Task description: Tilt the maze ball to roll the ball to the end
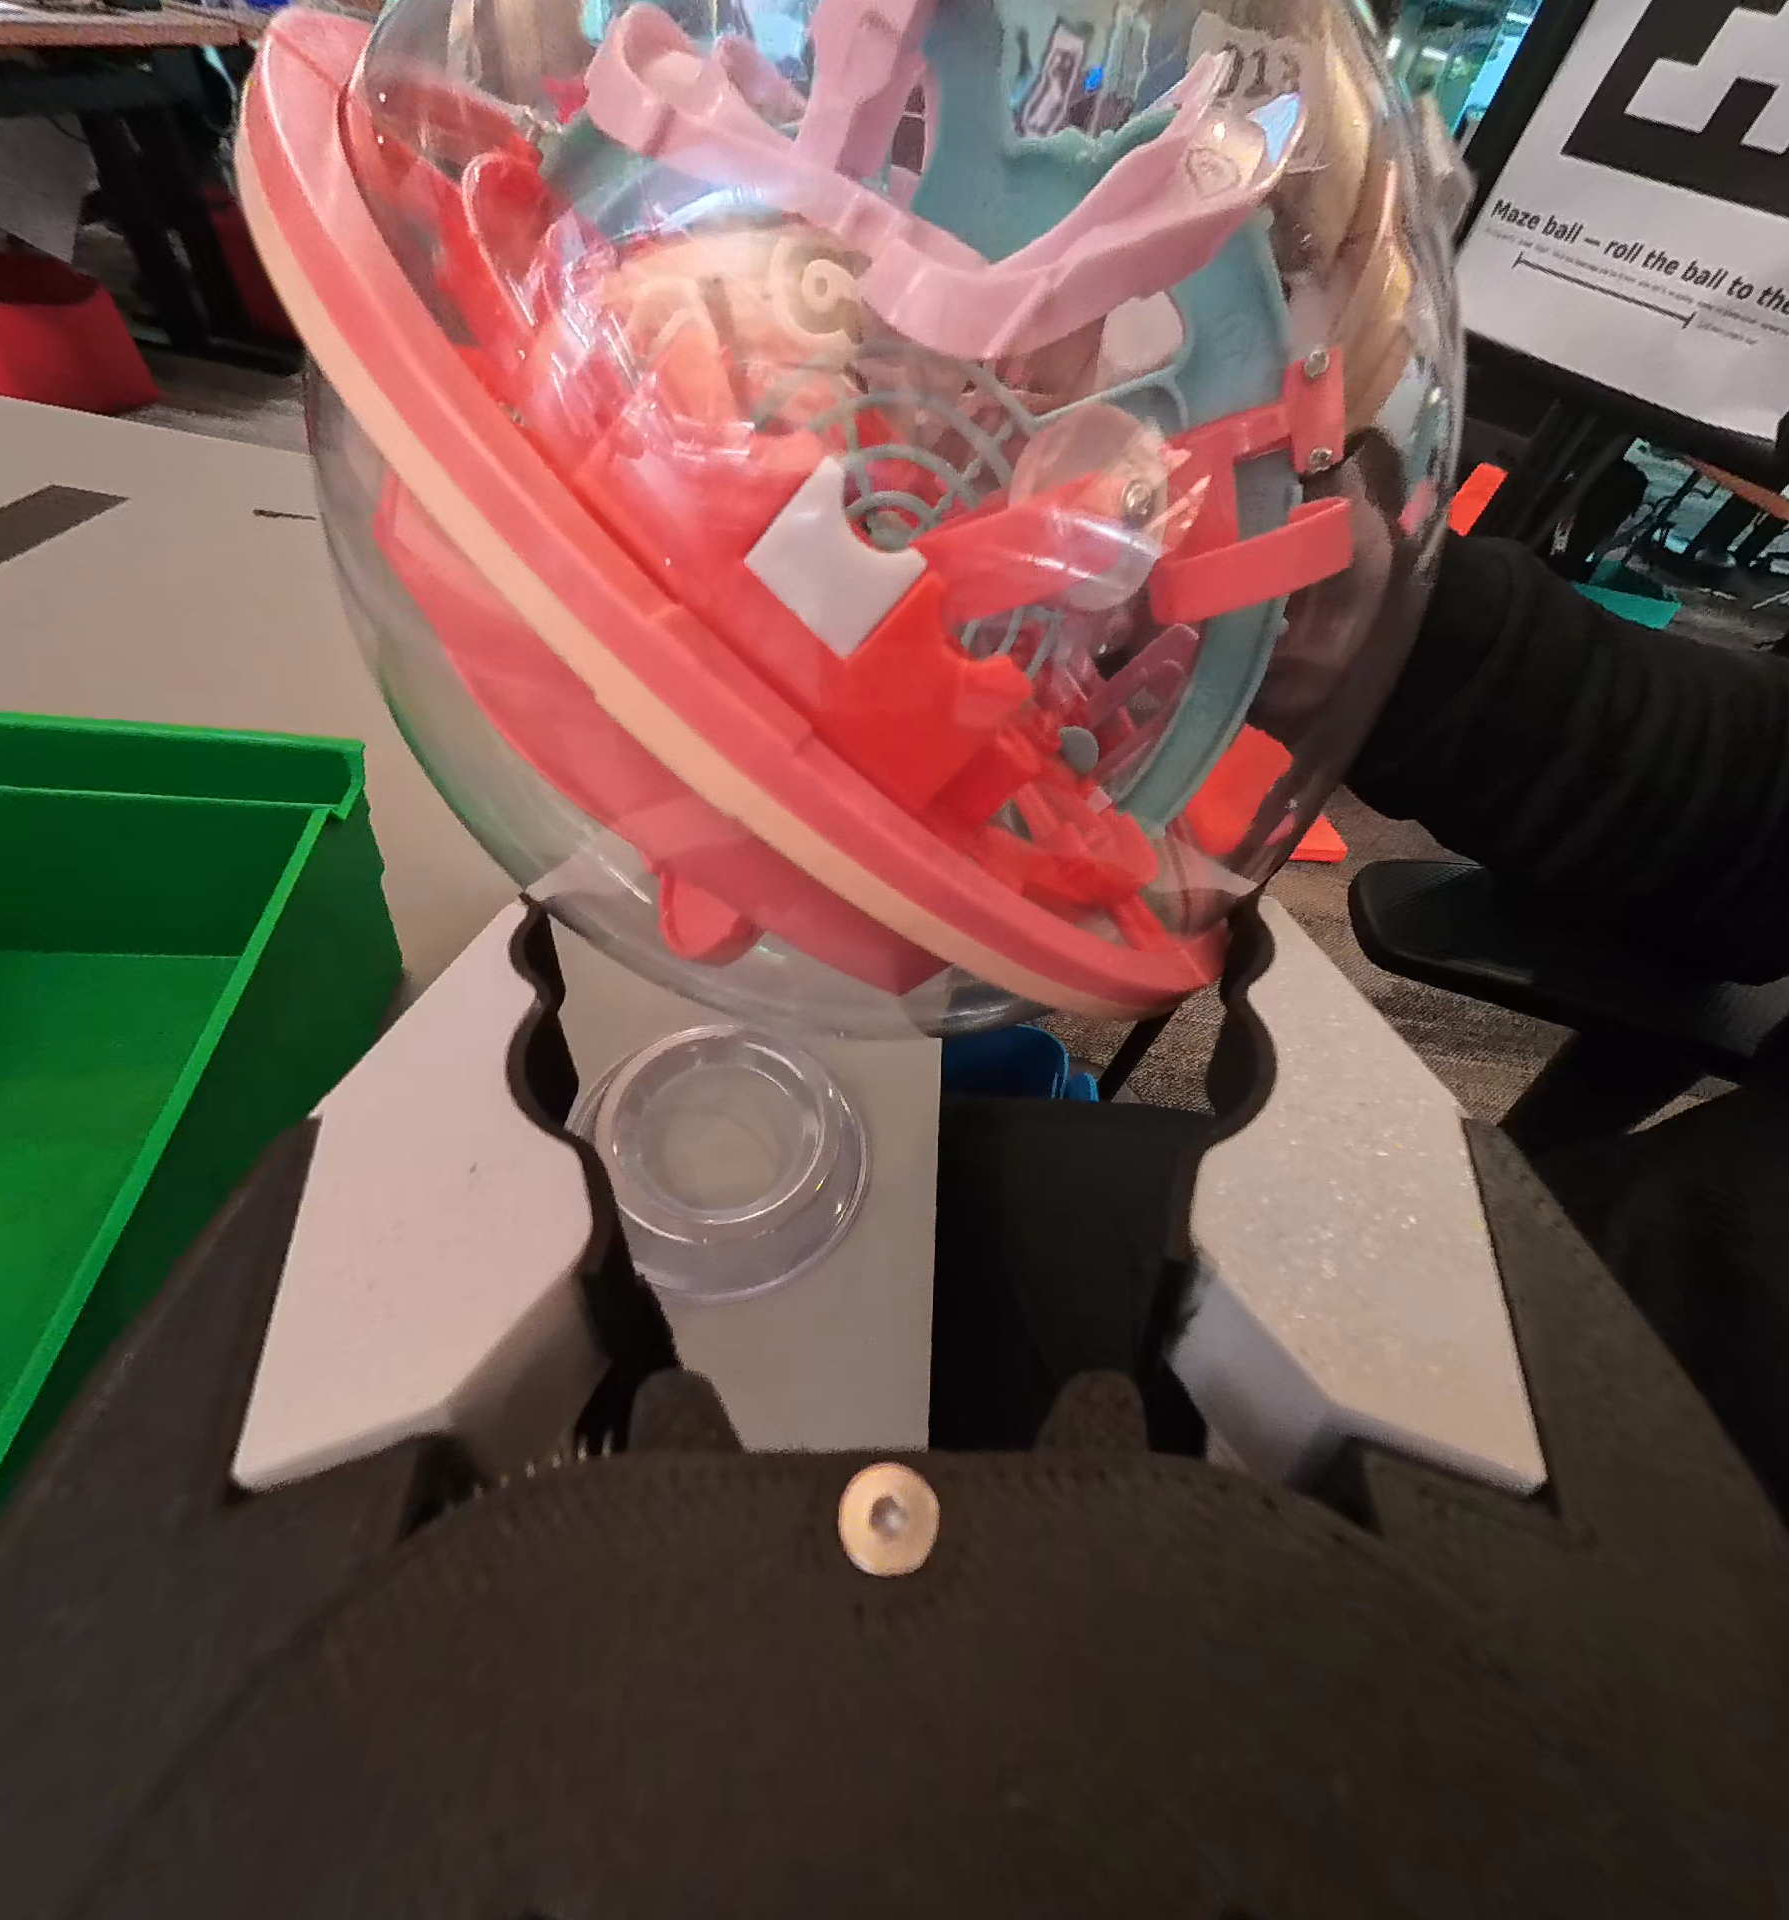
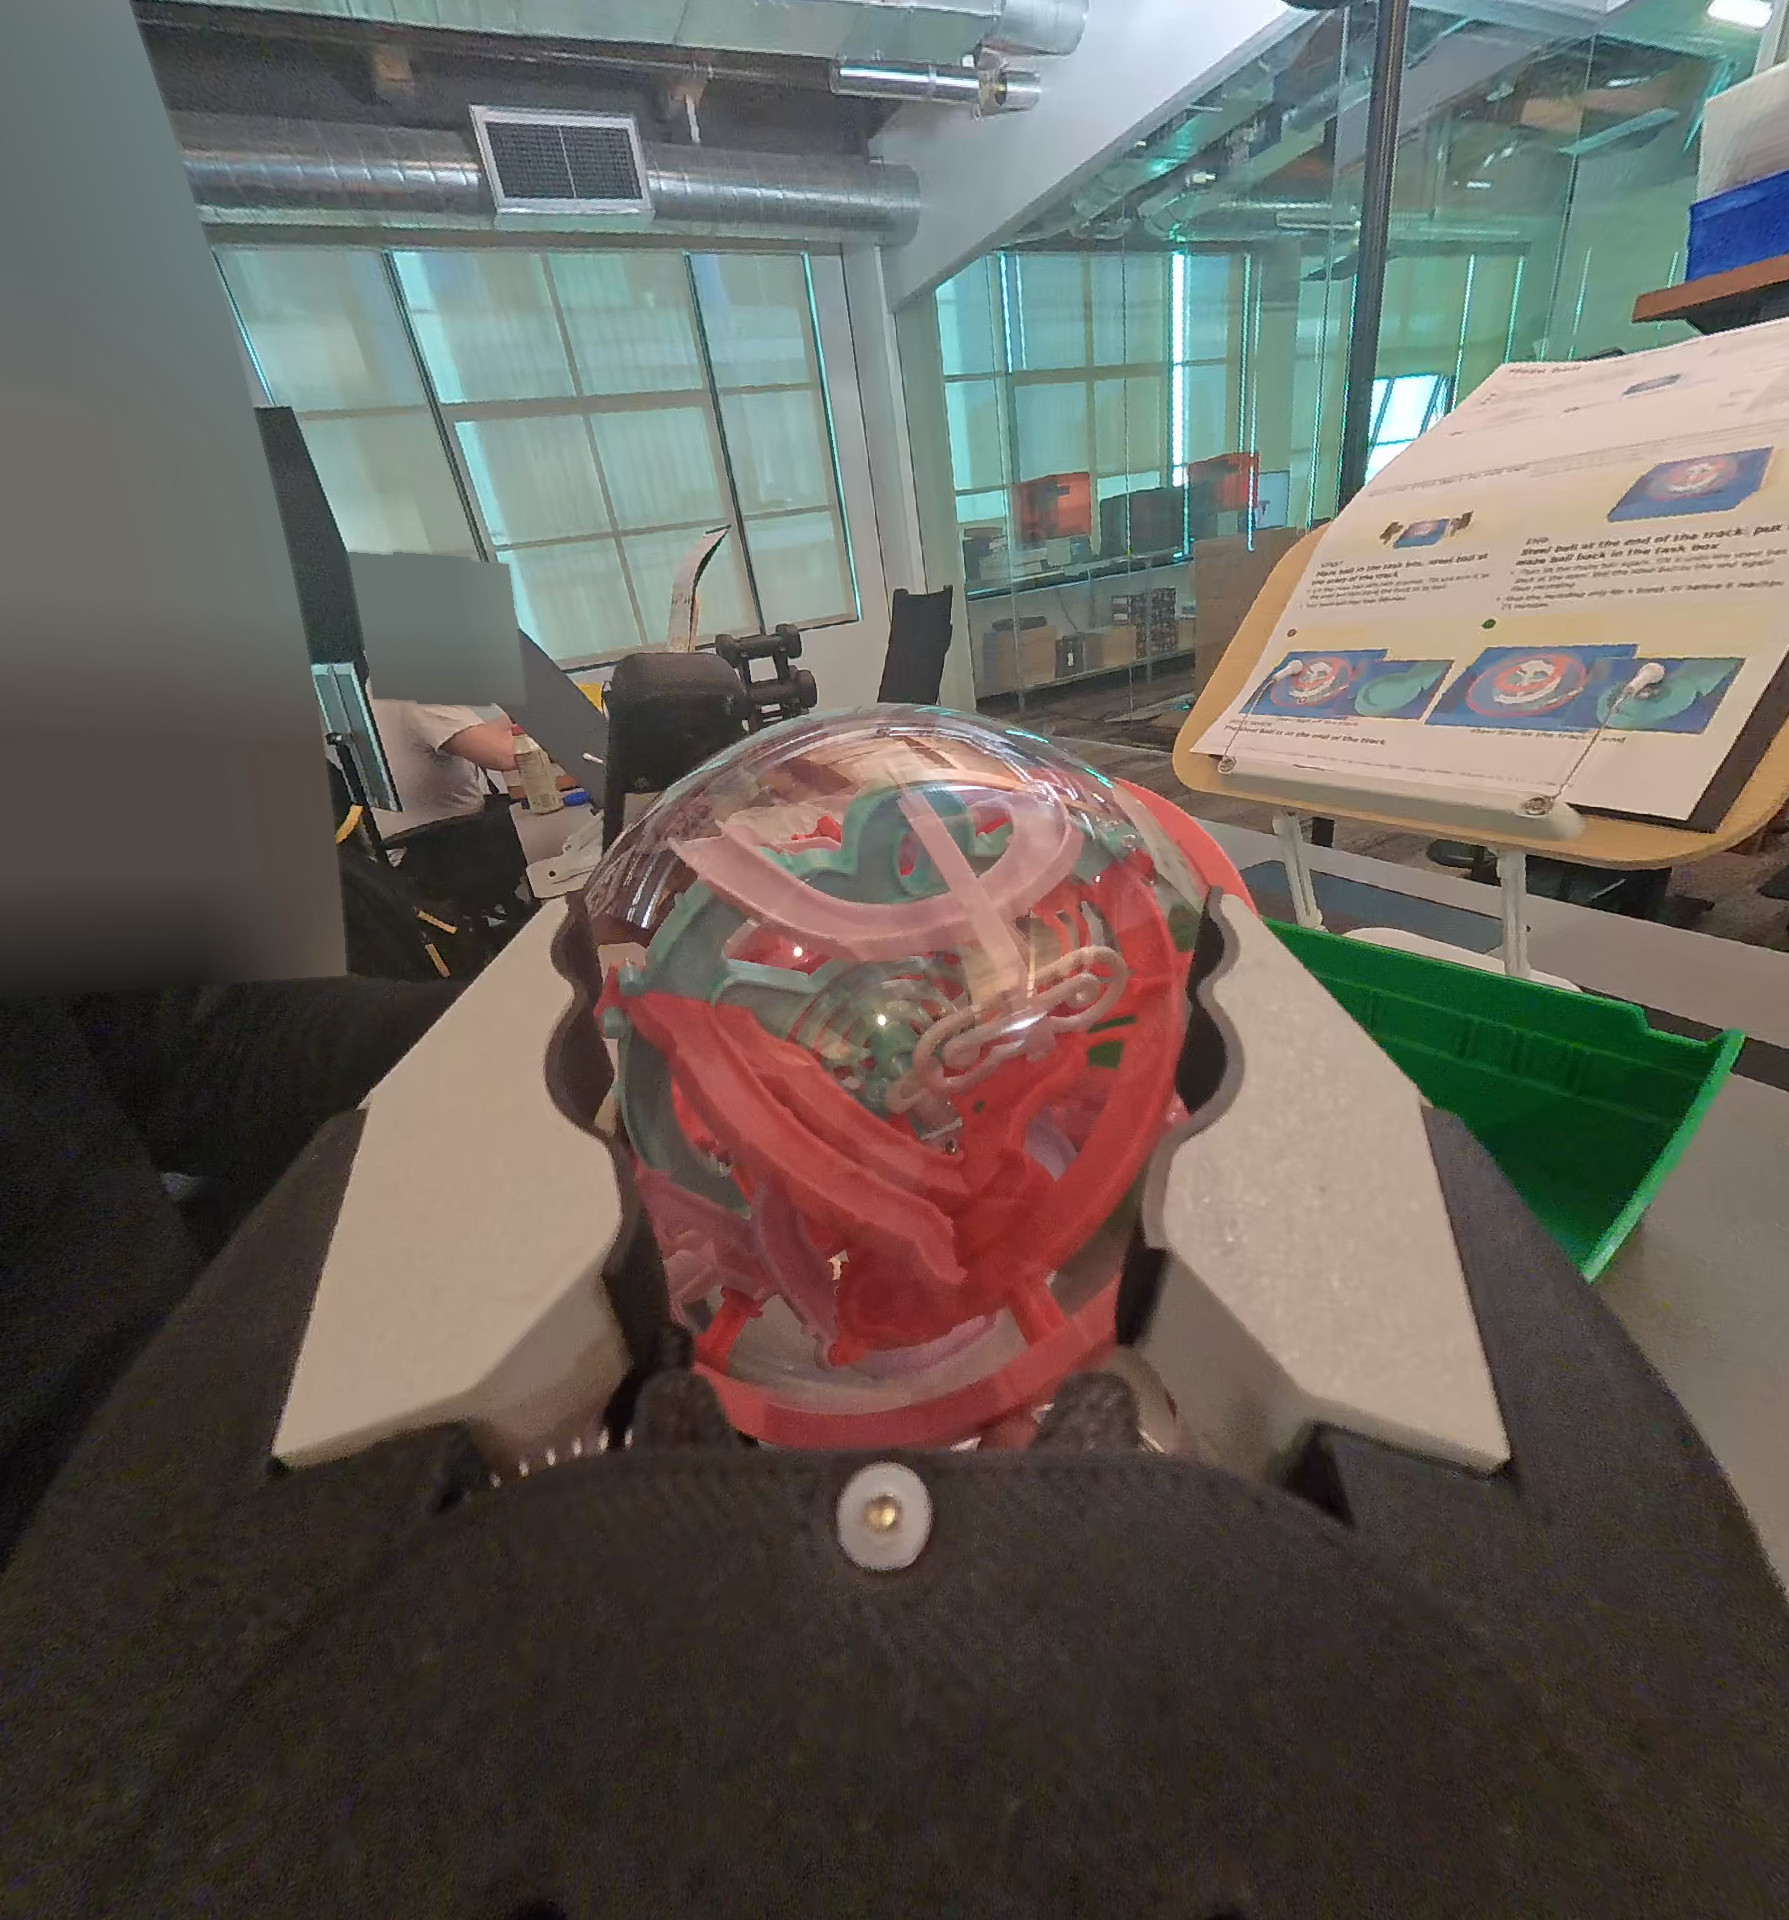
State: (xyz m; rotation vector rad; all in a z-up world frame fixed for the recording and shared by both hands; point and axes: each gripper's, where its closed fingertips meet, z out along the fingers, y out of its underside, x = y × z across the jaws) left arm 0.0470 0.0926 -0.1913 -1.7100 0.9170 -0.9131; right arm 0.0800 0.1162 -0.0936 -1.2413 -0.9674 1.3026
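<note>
The maze ball (image 1: pixel 869 468) is a clear sphere with a red ring and red, teal and pink tracks inside. In the left wrist view it is tilted, the ring sloping down to the right, and held above the table. My left gripper (image 1: pixel 885 925) has its fingertips (image 1: pixel 531 925) pressed against the ball's underside. In the right wrist view the maze ball (image 2: pixel 890 1039) sits deep between the fingers of my right gripper (image 2: pixel 895 925), which is shut on its sides. I cannot pick out the small steel ball with certainty.
A clear plastic stand ring (image 1: pixel 718 1164) lies on the white table (image 1: pixel 142 582) under the ball. A green bin (image 1: pixel 90 1039) is at the left; it also shows in the right wrist view (image 2: pixel 1492 1081). A black sleeve (image 1: pixel 1596 727) is at the right. An instruction board (image 2: pixel 1544 623) stands behind.
</note>
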